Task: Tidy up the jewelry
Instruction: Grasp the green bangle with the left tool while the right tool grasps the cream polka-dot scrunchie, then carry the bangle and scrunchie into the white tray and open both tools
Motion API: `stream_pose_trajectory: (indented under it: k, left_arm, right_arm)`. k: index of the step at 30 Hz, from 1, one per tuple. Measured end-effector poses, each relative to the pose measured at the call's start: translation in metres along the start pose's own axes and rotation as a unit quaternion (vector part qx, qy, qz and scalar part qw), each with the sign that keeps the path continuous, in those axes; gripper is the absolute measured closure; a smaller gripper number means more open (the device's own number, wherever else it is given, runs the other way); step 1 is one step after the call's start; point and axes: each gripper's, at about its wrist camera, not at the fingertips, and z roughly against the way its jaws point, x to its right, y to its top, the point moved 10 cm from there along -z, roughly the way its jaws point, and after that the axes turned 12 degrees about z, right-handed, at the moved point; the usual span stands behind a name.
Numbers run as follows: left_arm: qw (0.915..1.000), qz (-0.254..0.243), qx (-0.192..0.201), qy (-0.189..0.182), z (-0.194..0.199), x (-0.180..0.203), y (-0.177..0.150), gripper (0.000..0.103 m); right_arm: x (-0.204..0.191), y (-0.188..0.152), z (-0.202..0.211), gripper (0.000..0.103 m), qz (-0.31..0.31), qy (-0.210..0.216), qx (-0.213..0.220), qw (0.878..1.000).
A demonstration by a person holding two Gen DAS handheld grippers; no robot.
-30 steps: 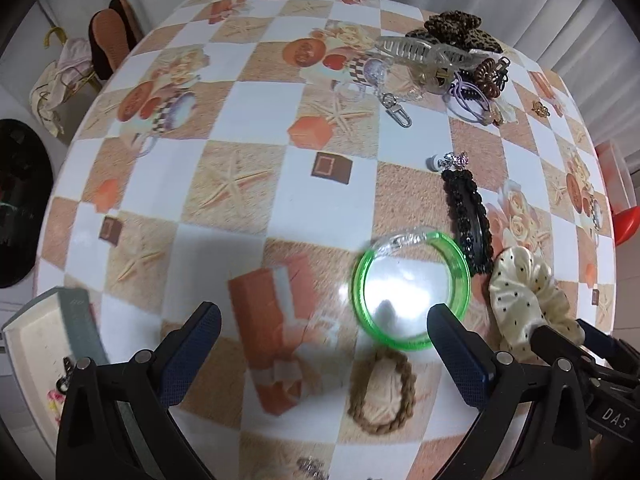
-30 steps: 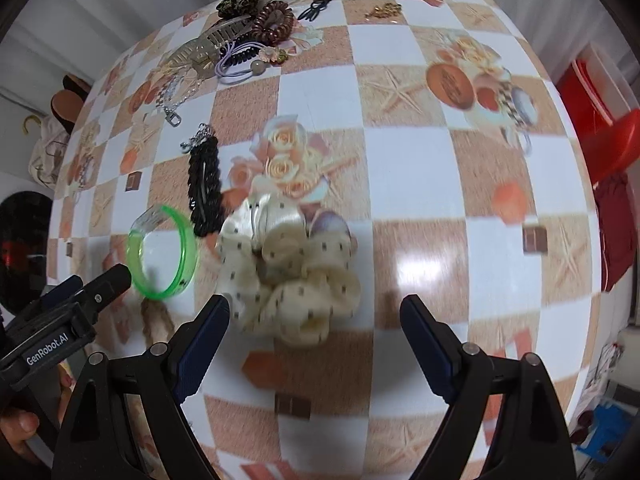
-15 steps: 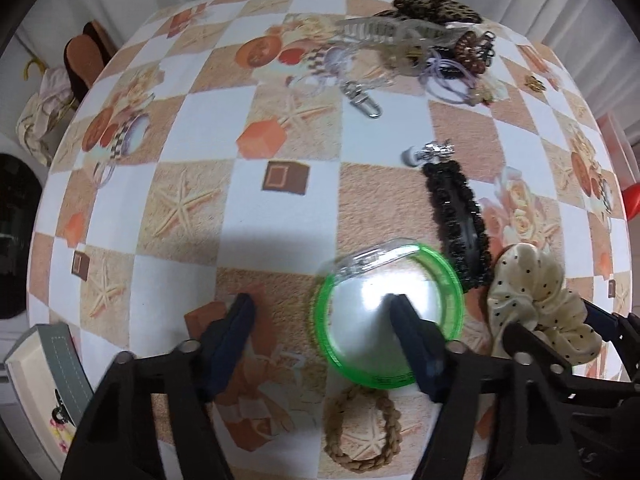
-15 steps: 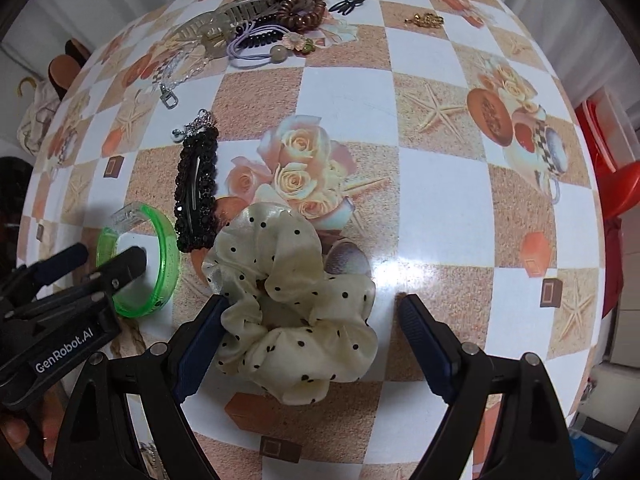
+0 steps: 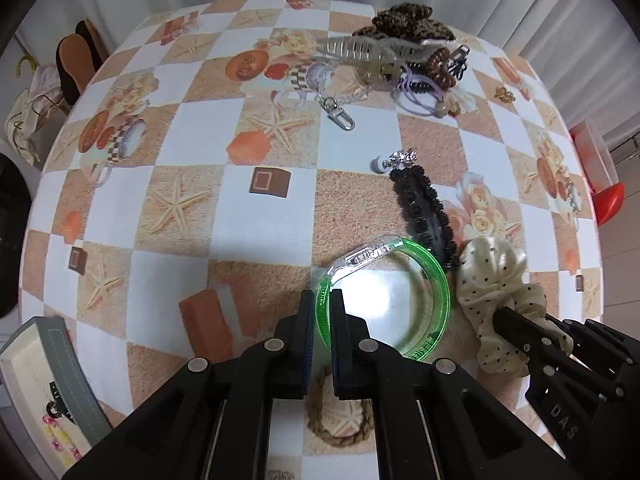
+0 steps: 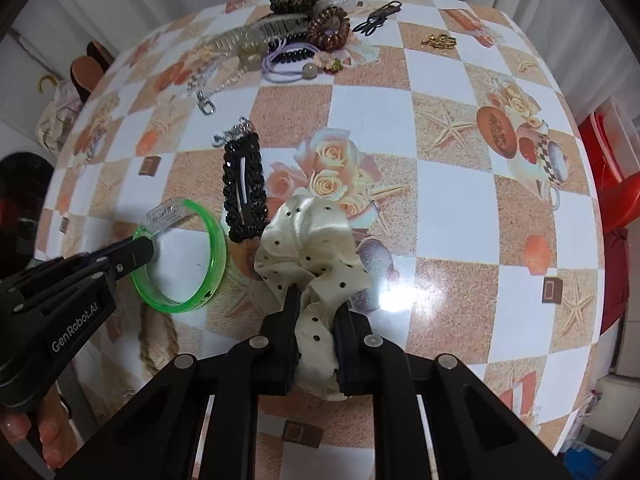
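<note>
The left gripper (image 5: pixel 321 312) pinches the green bangle (image 5: pixel 434 280); the right gripper (image 6: pixel 316 320) is closing on the scrunchie (image 6: pixel 308 236)

Open grey-rimmed box with cream lining (image 5: pixel 60 392): cut off by the left wrist frame's edge; contents unclear. Braided brown rope ring (image 5: pixel 340 420): partly hidden behind the left gripper (image 5: pixel 319 316). Small gold trinket (image 6: pixel 439 41): too small to identify.
</note>
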Motion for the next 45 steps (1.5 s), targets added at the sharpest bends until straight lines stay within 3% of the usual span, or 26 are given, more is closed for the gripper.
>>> stream_pose_trajectory:
  k: [4, 12, 24, 34, 45]
  left_arm:
    - [0.9999, 0.007, 0.008, -0.008, 0.015, -0.005, 0.000, 0.091]
    - [0.9996, 0.017, 0.015, -0.017, 0.054, -0.035, -0.034, 0.091]
    - [0.9987, 0.043, 0.025, -0.010, 0.098, -0.087, -0.074, 0.091]
    - [0.9938, 0.104, 0.038, 0.003, 0.129, -0.164, -0.105, 0.091]
    - [0.9816, 0.183, 0.044, 0.034, 0.145, -0.261, -0.141, 0.091]
  right_arm:
    - [0.002, -0.006, 0.010, 0.088, -0.024, 0.020, 0.002, 1.000]
    - [0.002, -0.021, 0.028, 0.088, -0.059, 0.041, 0.003, 0.997]
    - [-0.027, -0.036, 0.060, 0.087, -0.055, 0.052, 0.014, 0.997]
    - [-0.085, -0.042, 0.080, 0.087, -0.018, 0.069, 0.018, 0.997]
    - [-0.192, -0.040, 0.083, 0.087, 0.061, 0.110, 0.010, 0.992]
